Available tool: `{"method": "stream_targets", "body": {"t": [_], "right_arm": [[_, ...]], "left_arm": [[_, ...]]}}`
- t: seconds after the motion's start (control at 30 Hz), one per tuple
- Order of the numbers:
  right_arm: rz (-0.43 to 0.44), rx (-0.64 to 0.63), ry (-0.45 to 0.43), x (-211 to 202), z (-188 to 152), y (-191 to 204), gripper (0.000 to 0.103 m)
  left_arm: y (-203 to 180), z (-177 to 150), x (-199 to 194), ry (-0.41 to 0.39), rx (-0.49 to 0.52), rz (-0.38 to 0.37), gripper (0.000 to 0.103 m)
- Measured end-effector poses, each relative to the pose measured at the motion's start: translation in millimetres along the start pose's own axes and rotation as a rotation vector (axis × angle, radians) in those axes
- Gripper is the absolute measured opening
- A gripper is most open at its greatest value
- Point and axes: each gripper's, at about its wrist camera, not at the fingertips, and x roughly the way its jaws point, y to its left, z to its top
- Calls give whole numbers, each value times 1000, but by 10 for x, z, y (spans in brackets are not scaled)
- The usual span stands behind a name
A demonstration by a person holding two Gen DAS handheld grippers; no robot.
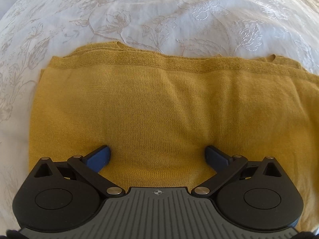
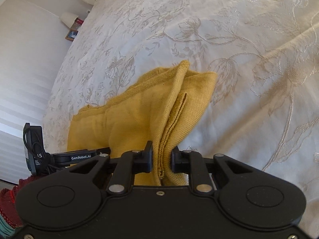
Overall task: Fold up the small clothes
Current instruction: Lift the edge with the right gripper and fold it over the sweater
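A mustard-yellow knit garment [image 1: 159, 103] lies folded flat on a bed covered by a white bedspread [image 1: 139, 16] embroidered with flowers; the left gripper [image 1: 157, 155] points down over it with its jaws wide apart, its blue pads seemingly resting on the knit, though contact is hard to judge; the right gripper [image 2: 161, 159] has its jaws narrowed onto a bunched edge of the garment, gripping several layers and raising them off the bedspread.
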Motion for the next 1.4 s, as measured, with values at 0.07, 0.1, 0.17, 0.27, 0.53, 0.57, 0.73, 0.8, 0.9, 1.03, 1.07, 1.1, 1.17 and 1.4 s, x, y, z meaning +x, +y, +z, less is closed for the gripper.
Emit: {"method": "stream_targets", "body": {"t": [0.07, 0.1, 0.17, 0.27, 0.53, 0.57, 0.73, 0.8, 0.9, 1.03, 1.07, 1.1, 1.17, 1.4], "right_arm": [[-19, -4, -1, -8, 7, 71, 26], [-31, -8, -1, -10, 11, 113, 26], [-56, -16, 0, -14, 17, 201, 26], [-94, -34, -6, -19, 10, 373, 26], [-158, -41, -49, -47, -75, 878, 25], [-162, -42, -54, -40, -78, 954, 25], [-144, -75, -65, 28, -96, 1426, 24], [-127, -89, -64, 110, -110, 1643, 24], [-103, -96, -52, 295, -137, 1930, 24], [-96, -130, -24, 628, -192, 2258, 24], [-98, -138, -13, 719, -200, 2328, 24], [-99, -141, -2, 806, -205, 2381, 24], [-102, -150, 18, 968, -225, 2475, 24], [-178, -198, 91, 1435, -300, 2724, 24]], "left_arm": [[10, -19, -7, -8, 3, -7, 103], [19, -29, -16, -12, 4, -13, 103], [60, -36, -72, -21, 6, -30, 102], [203, -78, -249, -55, -16, -68, 86], [869, -298, -652, -122, -6, -74, 85], [957, -341, -686, -127, -5, -71, 85], [1418, -526, -789, -132, -11, -61, 85], [1572, -592, -800, -131, -15, -55, 85], [1814, -674, -847, -138, -32, -54, 85], [2060, -744, -865, -136, -58, -63, 85], [2103, -757, -858, -134, -62, -65, 85], [2147, -768, -847, -132, -66, -67, 85], [2230, -780, -826, -126, -70, -72, 85], [2418, -810, -715, -92, -80, -81, 85]]}}
